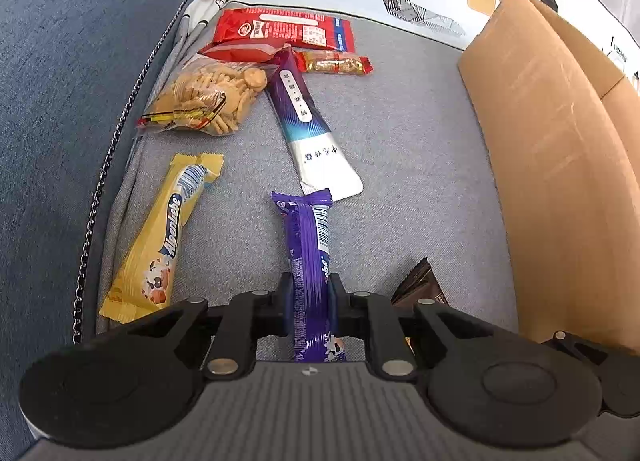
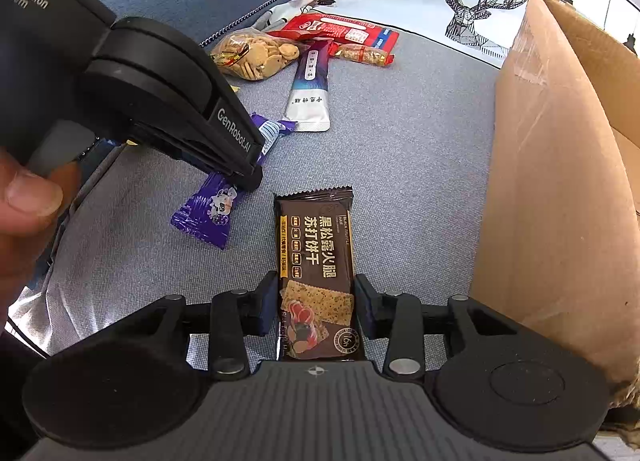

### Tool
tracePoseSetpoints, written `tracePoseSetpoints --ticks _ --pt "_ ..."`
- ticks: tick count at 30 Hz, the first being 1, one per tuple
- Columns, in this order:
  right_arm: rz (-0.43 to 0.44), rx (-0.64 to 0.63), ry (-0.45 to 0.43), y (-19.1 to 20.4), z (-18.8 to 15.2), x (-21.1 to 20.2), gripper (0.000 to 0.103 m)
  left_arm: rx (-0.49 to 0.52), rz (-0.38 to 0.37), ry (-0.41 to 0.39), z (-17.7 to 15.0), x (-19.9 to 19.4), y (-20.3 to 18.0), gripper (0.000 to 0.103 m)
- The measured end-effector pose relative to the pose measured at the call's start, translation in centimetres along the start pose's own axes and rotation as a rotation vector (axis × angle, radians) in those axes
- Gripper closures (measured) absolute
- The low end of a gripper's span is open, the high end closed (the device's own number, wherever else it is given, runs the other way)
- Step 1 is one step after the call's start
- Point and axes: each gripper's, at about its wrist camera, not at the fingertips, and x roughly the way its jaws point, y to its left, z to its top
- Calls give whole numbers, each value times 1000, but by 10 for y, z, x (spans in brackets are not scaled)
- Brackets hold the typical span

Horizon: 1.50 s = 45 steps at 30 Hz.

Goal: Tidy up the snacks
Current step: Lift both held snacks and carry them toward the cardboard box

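Your left tongs [image 1: 308, 297] clamp the purple candy bar [image 1: 308, 245] at the frame's lower centre; your right tongs [image 2: 316, 301] clamp the brown cracker packet [image 2: 314, 245], lower centre, beside the cardboard box [image 2: 552, 181].

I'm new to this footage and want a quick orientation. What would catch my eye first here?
Each gripper is shut on a snack over the grey cushion: the left gripper on a purple bar, the right gripper on a brown cracker pack. To the right stands a cardboard box; farther back lie a cookie bag and a red packet.
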Motion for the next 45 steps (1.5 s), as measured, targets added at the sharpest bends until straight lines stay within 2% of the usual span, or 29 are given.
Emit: tracePoseSetpoints --ticks 14,34,45 --pt "-15 17 -61 1 1 -10 62 -45 -31 -66 4 -12 5 86" --pt "-31 26 -361 -11 15 -67 62 -139 -30 -304 15 -51 17 86" --pt "-29 96 -515 -49 24 -111 62 -121 -51 -423 16 -71 6 86"
